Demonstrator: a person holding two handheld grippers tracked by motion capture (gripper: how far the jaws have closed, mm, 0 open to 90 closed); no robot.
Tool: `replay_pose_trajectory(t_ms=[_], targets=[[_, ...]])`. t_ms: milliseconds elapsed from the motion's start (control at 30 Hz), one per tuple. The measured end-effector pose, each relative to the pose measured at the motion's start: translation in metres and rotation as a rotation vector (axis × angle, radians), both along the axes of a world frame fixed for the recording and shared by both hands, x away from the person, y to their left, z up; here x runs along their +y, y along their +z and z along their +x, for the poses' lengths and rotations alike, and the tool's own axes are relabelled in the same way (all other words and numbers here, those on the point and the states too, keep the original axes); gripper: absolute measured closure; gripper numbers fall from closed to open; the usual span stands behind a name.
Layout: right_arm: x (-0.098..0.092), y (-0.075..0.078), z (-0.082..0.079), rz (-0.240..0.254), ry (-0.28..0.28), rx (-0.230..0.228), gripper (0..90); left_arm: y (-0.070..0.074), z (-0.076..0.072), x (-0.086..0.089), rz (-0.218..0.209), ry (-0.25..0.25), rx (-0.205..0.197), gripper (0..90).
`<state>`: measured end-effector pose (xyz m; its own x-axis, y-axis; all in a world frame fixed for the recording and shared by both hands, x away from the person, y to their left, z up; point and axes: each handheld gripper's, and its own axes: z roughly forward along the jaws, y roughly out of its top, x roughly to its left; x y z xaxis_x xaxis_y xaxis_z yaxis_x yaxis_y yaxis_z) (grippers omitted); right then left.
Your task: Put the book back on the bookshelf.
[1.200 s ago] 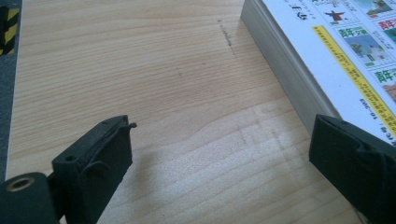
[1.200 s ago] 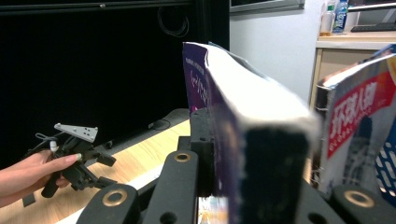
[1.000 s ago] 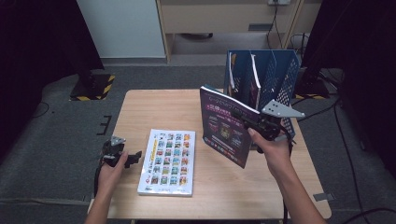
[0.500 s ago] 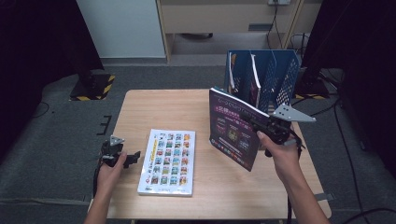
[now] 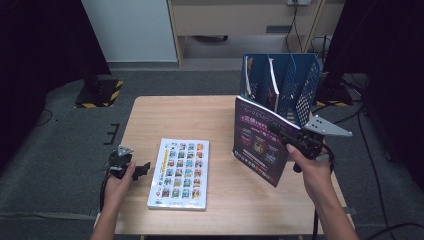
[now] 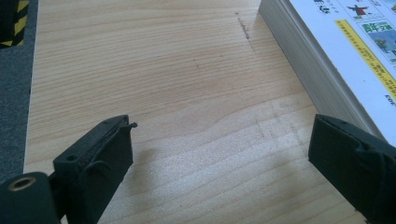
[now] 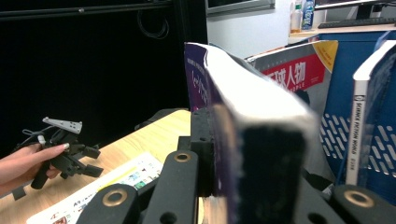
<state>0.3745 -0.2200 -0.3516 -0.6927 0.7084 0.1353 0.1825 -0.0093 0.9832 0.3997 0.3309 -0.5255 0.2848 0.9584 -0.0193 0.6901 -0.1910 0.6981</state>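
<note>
**Three cameras around one wooden table**

The high view is looking forward and down on the whole table [image 5: 220,115]. The left gripper view is skimming its surface closely. The right gripper view is looking level across it; all are sharing the picture book [image 5: 180,172].

The purple book [image 7: 243,140] was blurred close to the right gripper's camera, its cover print unreadable; the white book [image 6: 345,56] (thick) ran off the picture's right edge.

L gripper [image 6: 224,163] jaws stood wide apart over wooden table [image 6: 154,84], nothing btwn them. Thick white book [image 6: 336,51] lay flat by the jaw at frame right.
</note>
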Motion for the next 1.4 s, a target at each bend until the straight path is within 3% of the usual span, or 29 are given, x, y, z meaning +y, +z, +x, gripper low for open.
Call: replay_pose_trajectory(t_ms=[900, 1400], targets=[[-0.044, 0.005, -0.025, -0.008, -0.066, -0.008, 84.3, -0.007, 0.001, 0.008, 0.042, 0.046, 0.014, 5.4], [-0.057, 0.027, -0.031, 0.035, -0.07, -0.03, 84.3, -0.009, -0.001, 0.007, 0.032, 0.057, 0.006, 3.8]])
